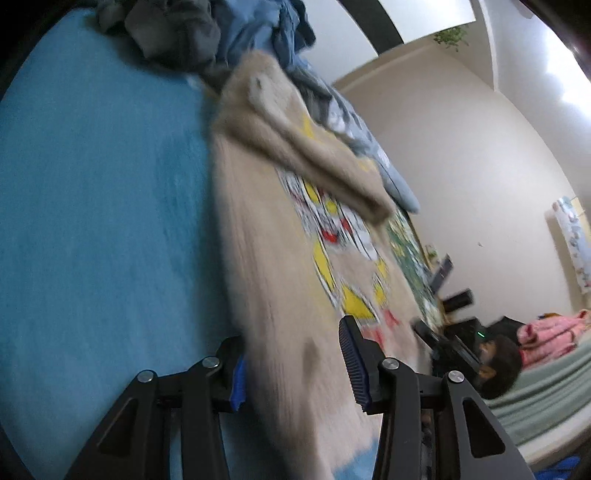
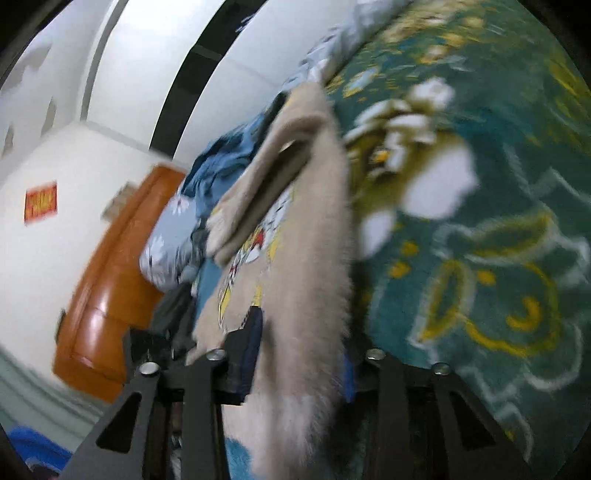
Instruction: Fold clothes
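Observation:
A beige knit sweater (image 1: 280, 236) with a yellow, red and white cartoon print lies on a blue bed sheet (image 1: 96, 192), one sleeve folded across its chest. My left gripper (image 1: 295, 365) is open, its jaws on either side of the sweater's hem. The same sweater shows in the right wrist view (image 2: 314, 236). My right gripper (image 2: 299, 362) has its jaws on either side of the hem's other side; the cloth hides the right jaw. Both views are blurred.
A heap of grey and blue clothes (image 1: 207, 33) lies past the sweater's collar. A green floral blanket (image 2: 472, 206) lies right of the sweater. An orange wooden headboard (image 2: 110, 280) stands at the left. A second bed with pink clothes (image 1: 550, 332) stands across the room.

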### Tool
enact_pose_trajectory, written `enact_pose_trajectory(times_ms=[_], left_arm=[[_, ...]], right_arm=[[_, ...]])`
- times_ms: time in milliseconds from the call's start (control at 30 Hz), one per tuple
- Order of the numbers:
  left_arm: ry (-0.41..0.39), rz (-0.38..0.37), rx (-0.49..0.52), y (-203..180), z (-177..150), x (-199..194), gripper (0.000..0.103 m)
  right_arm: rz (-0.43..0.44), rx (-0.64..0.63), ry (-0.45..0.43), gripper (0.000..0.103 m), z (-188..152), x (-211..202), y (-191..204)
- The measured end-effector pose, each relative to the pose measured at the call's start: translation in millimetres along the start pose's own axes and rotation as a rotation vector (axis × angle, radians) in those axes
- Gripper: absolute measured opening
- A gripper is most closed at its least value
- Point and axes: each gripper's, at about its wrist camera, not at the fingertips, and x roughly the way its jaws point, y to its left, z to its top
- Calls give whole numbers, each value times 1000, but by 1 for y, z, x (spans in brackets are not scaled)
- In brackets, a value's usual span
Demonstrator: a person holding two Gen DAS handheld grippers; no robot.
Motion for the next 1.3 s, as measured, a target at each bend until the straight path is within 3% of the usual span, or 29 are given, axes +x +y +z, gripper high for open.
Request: enact_pose_trajectory(times_ms=[133, 200, 233, 333, 533, 700, 833, 933, 1100, 1300], left_arm=[[5, 9, 24, -10, -17, 0, 46], [8, 9, 27, -13, -22, -1, 37], [10, 9, 28, -15, -25, -2, 20], [15, 9, 33, -20, -32, -6, 9], [13, -6, 95, -34, -46, -32, 8], [-49, -113, 186, -59, -57, -88, 8], [-144, -159, 253, -80, -39, -116, 9], [-186, -150, 269, -83, -13, -117, 9], [-231, -171, 207, -74, 43, -92, 11], [-235, -122, 182, -61, 100, -48, 12]], right_arm=[[12, 40, -41, 28, -7, -5, -1], [-3, 36, -33, 21, -14, -6, 2], [-8, 43, -37, 17, -18, -8, 2], [-8, 78, -62, 10, -26, -19, -2], [12, 20, -81, 9, -51, -41, 20], [102, -82, -121, 9, -80, -73, 56], [181, -154, -180, 9, -67, -89, 83], [156, -188, -202, 9, -44, -76, 99], [137, -137, -208, 9, -2, -59, 93], [82, -61, -173, 9, 53, -19, 80]])
